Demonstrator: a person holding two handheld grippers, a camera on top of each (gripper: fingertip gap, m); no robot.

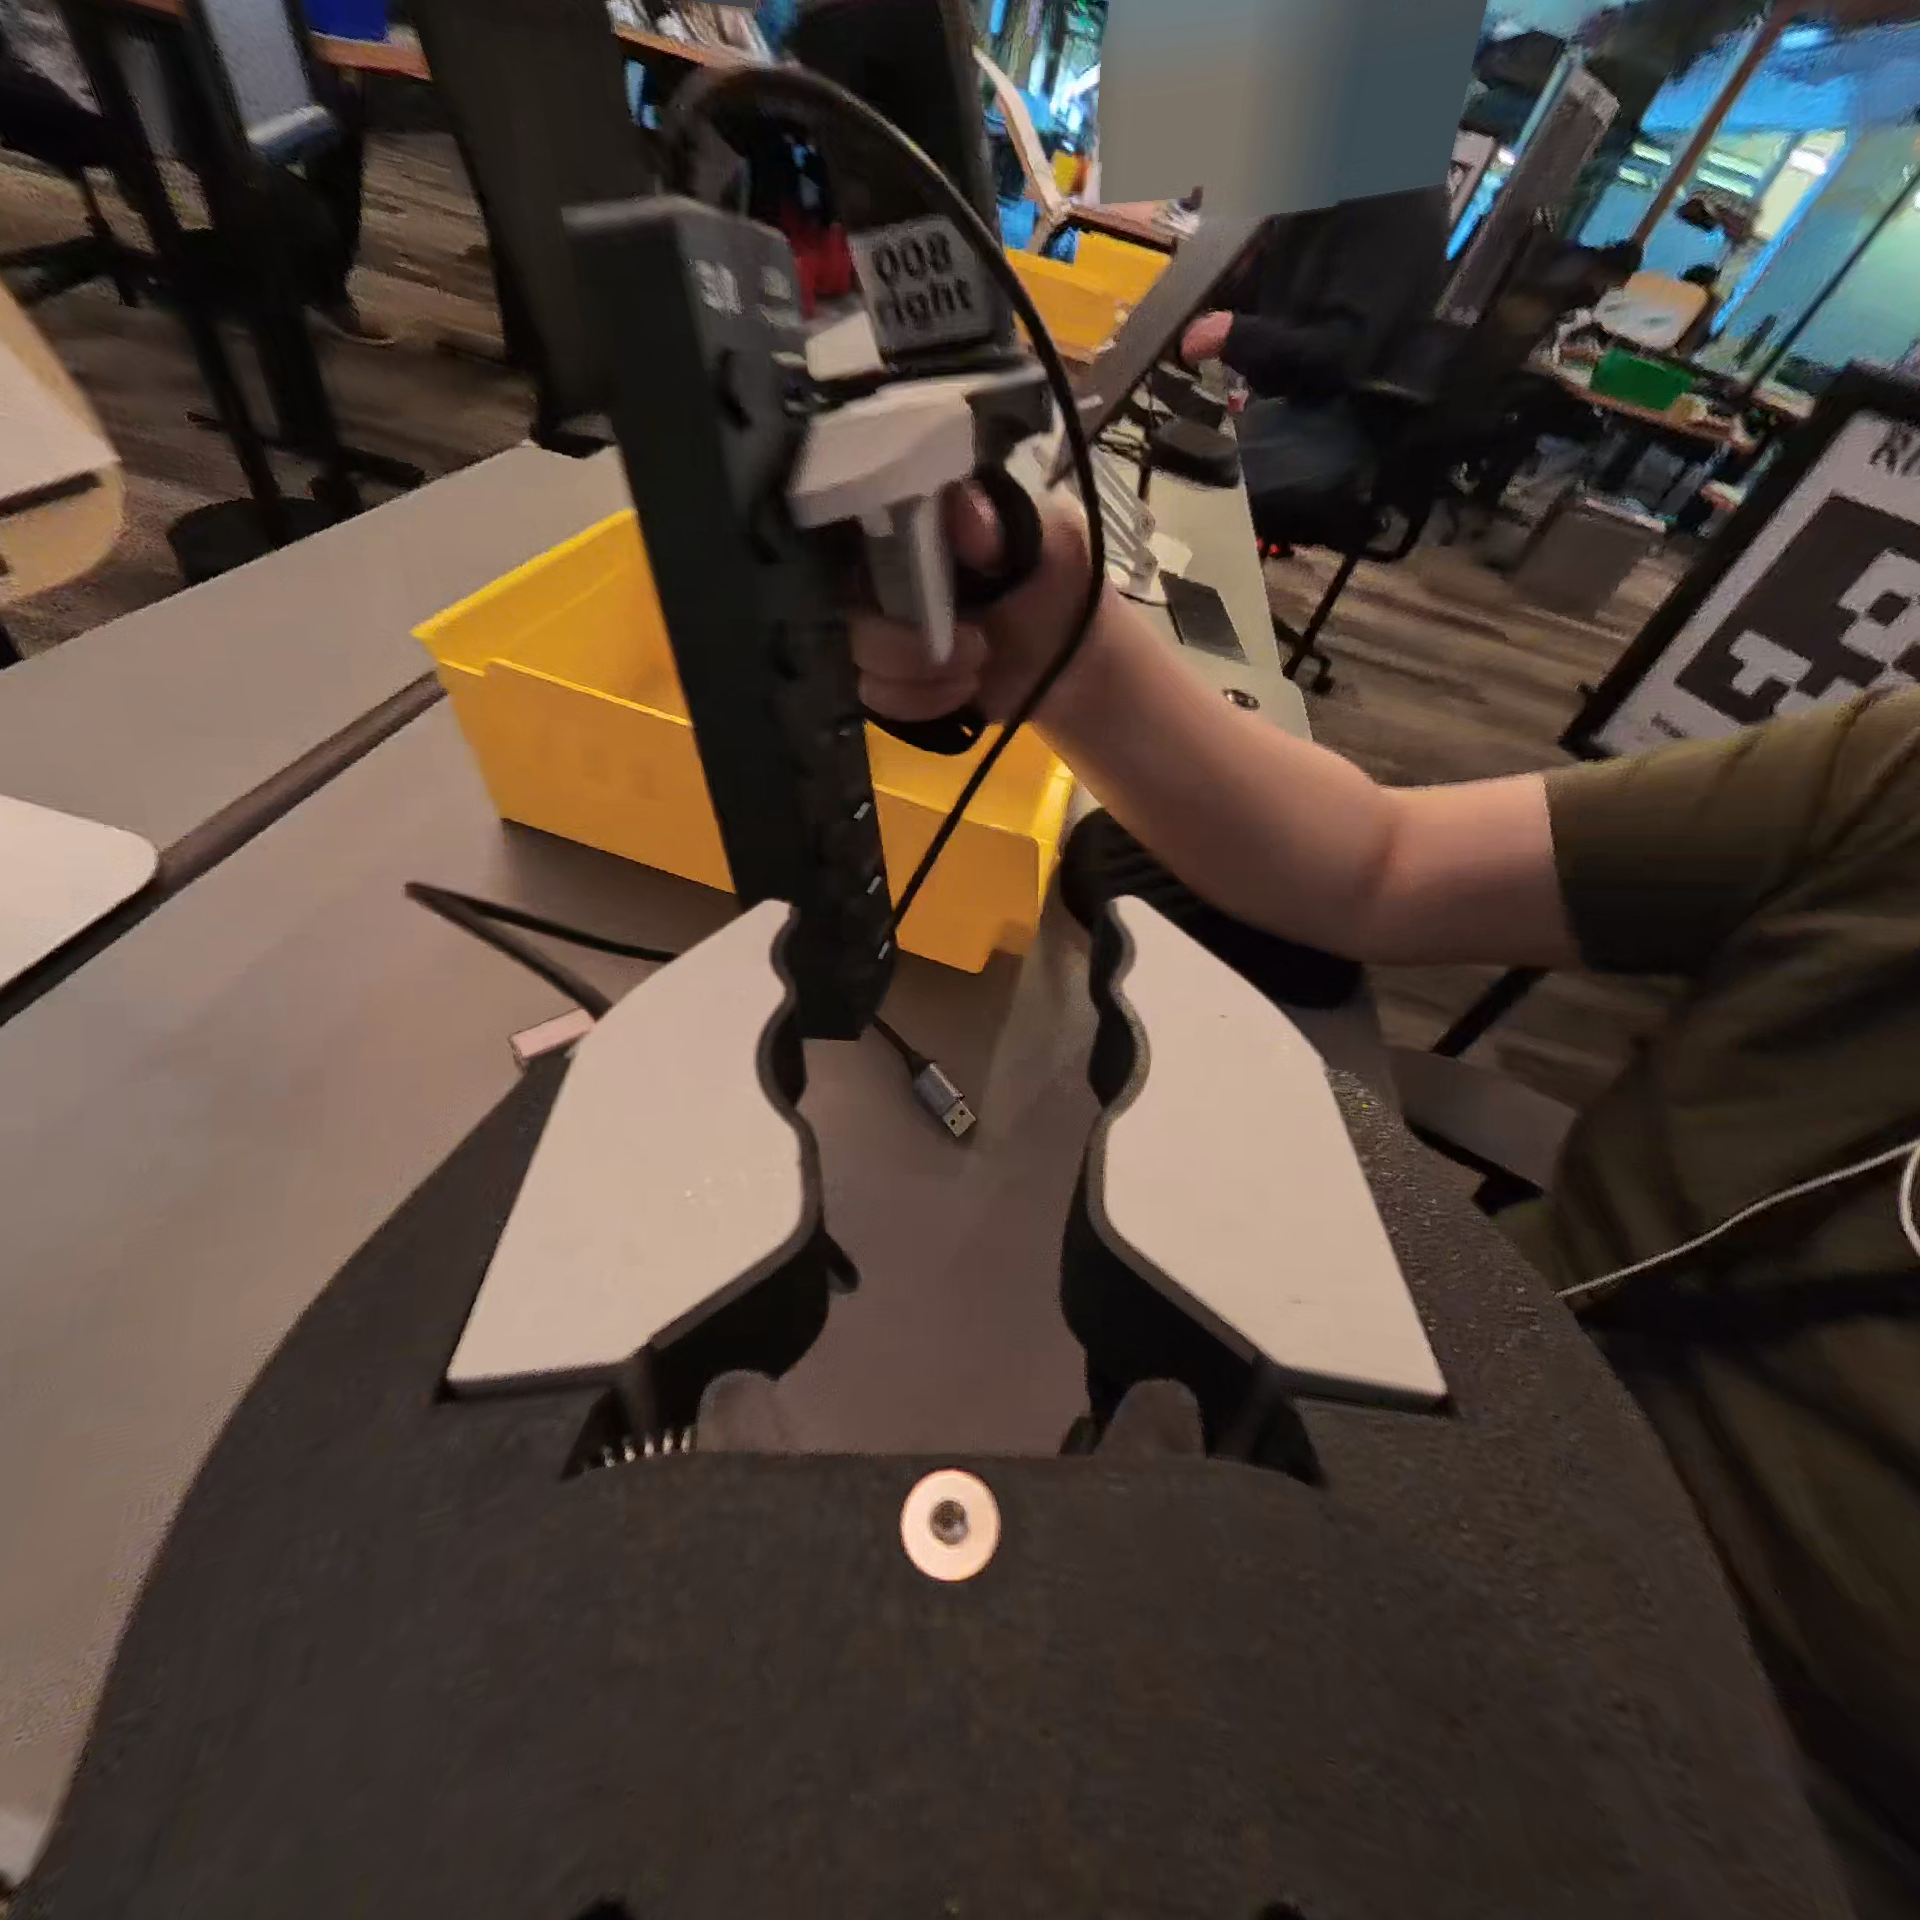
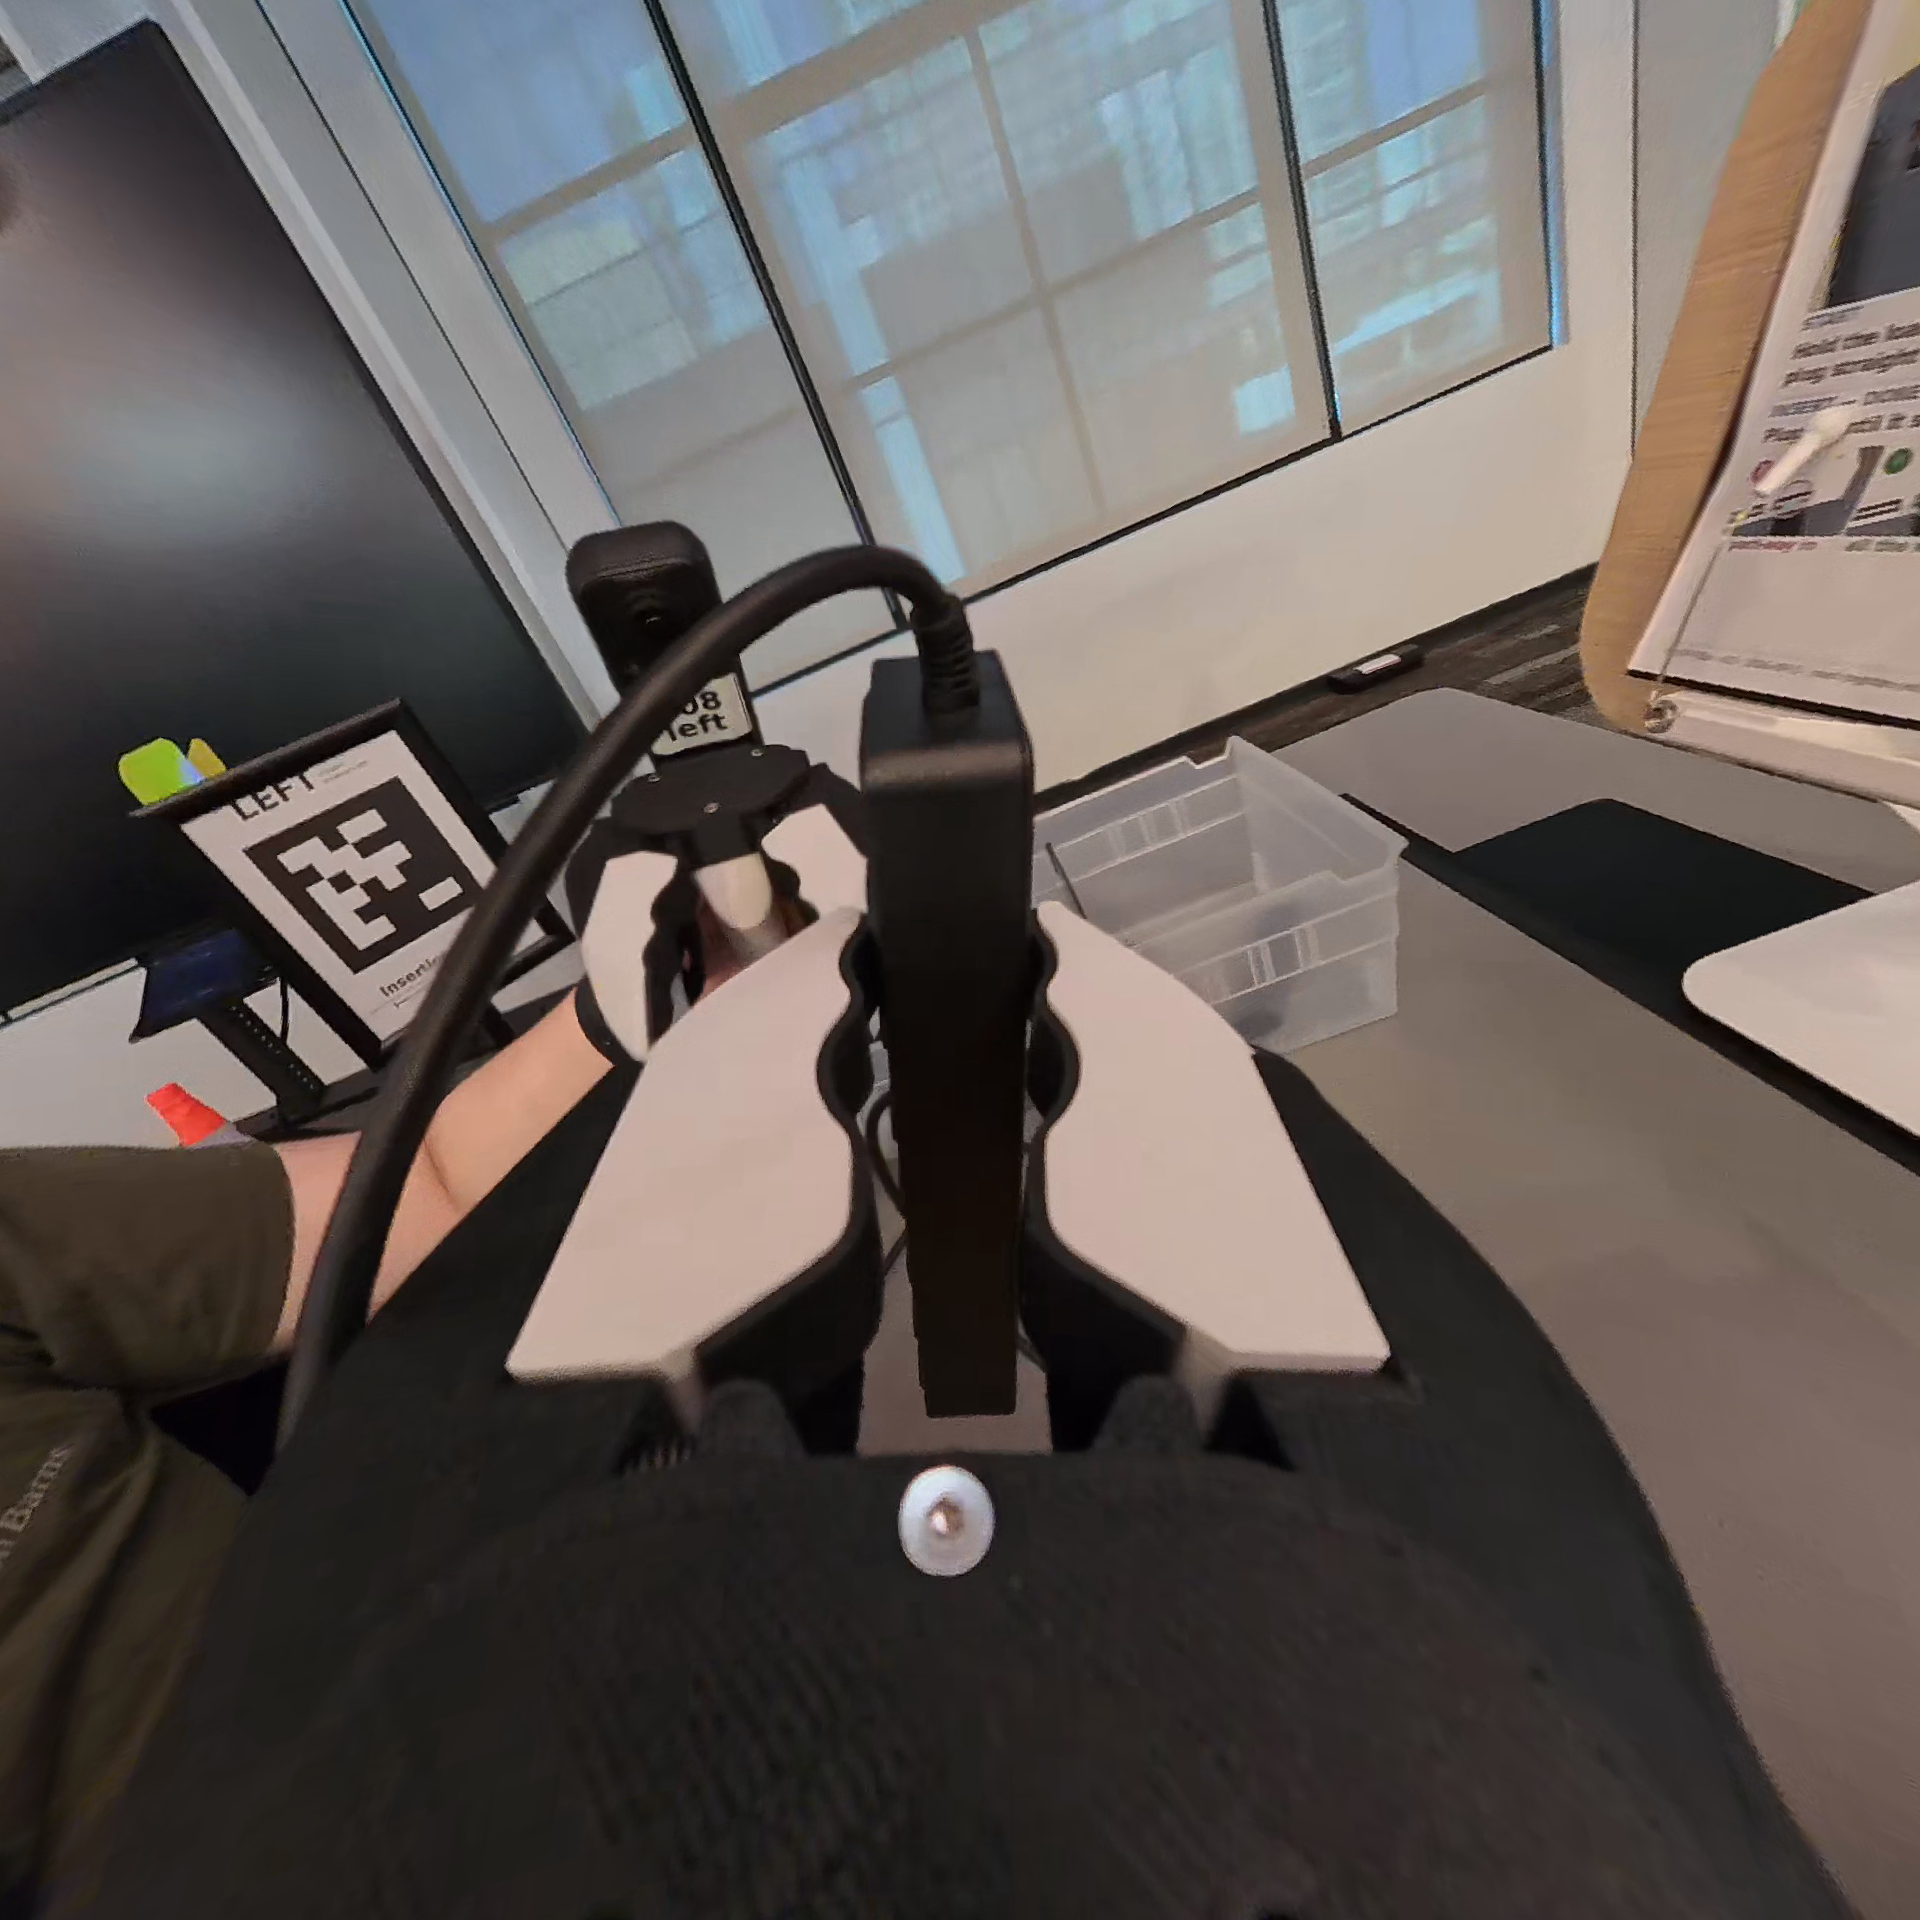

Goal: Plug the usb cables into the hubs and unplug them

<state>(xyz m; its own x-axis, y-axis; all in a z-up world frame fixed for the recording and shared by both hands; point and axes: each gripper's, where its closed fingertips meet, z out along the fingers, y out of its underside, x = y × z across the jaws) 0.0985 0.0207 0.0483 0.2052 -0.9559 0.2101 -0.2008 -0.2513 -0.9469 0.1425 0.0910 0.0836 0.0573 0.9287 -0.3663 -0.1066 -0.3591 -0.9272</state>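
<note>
The right gripper (image 2: 945,997) squeezes the black hub (image 2: 951,1039), holding it upright above the table. The left gripper (image 1: 945,997) is wide and empty. The plug (image 1: 943,1101) lies on the table just past it. The dangling cable (image 1: 1049,416) could snag, and the tall hub could tip in the grip when the plug gets pushed in.

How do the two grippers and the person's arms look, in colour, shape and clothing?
Both the left gripper and the right gripper have flat pale grey fingers with wavy black inner pads, on a black textured body with one silver screw. The person wears an olive short sleeve.
</note>
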